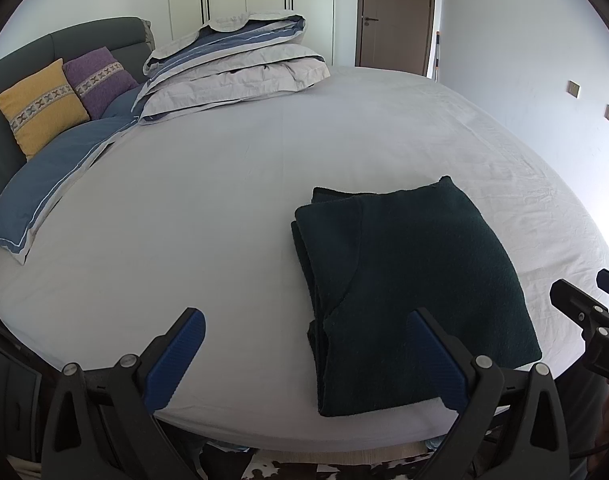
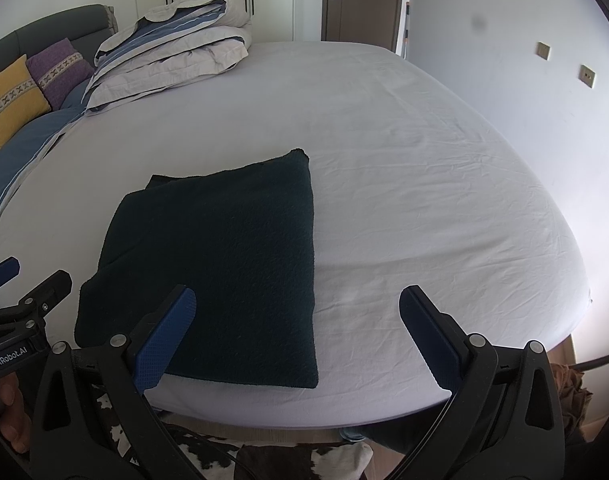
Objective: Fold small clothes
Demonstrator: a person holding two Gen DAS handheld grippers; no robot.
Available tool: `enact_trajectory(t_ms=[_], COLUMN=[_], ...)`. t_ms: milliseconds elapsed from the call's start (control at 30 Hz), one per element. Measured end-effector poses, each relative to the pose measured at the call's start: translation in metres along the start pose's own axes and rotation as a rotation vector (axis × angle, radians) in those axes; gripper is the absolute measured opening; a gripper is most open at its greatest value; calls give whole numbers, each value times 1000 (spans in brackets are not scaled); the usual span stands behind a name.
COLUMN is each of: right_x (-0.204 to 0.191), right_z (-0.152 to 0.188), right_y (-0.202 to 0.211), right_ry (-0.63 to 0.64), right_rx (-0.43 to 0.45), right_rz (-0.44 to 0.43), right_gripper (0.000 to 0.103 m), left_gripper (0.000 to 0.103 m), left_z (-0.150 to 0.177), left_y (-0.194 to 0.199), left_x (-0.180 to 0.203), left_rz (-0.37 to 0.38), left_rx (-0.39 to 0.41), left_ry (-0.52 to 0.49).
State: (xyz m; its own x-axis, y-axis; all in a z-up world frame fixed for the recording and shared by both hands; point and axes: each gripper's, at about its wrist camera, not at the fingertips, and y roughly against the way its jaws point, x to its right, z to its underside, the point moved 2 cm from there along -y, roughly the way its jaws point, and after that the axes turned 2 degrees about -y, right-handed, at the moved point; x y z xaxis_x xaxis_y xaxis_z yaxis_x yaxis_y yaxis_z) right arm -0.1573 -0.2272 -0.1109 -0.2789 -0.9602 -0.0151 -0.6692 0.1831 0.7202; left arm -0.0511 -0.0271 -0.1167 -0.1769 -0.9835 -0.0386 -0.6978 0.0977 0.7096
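- The dark green garment [image 1: 412,280] lies folded into a rectangle on the bed [image 1: 224,200], at the lower right of the left wrist view and the lower left-centre of the right wrist view [image 2: 224,264].
- Several layers of fabric show stacked along the garment's left edge in the left wrist view. Its near edge lies close to the near edge of the bed.
- The left claw [image 1: 304,356] is spread wide and holds nothing. Its right finger stands in front of the garment's near part in its own view; contact cannot be confirmed. Its left finger is over bare sheet.
- The right claw [image 2: 298,336] is also spread wide and holds nothing. Its left finger overlaps the garment's near part in its own view; its right finger is over bare sheet.
- Each claw appears at the side edge of the other view: the right claw at the lower right edge of the left wrist view [image 1: 584,300], the left claw at the lower left edge of the right wrist view [image 2: 20,284].
- The bed sheet is pale grey with light creases toward the right.
- A folded duvet [image 1: 232,68] sits at the upper centre-left of the bed.
- A yellow cushion [image 1: 40,108] and a purple cushion [image 1: 98,80] lean against the dark headboard [image 1: 24,56] at the upper left.
- A brown door [image 1: 396,12] stands at the top of the frame.
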Motion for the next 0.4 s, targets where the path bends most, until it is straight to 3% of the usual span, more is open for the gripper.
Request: enact_trajectory(t_ms=[400], right_x=[1], right_z=[0], right_y=[0], right_ry=[1], right_rx=[-1], right_rz=[-2], right_gripper=[103], left_gripper=[103], left_z=[3], left_y=[-2], left_x=[-4], left_rz=[0], left_rx=[-7], left_ry=[8])
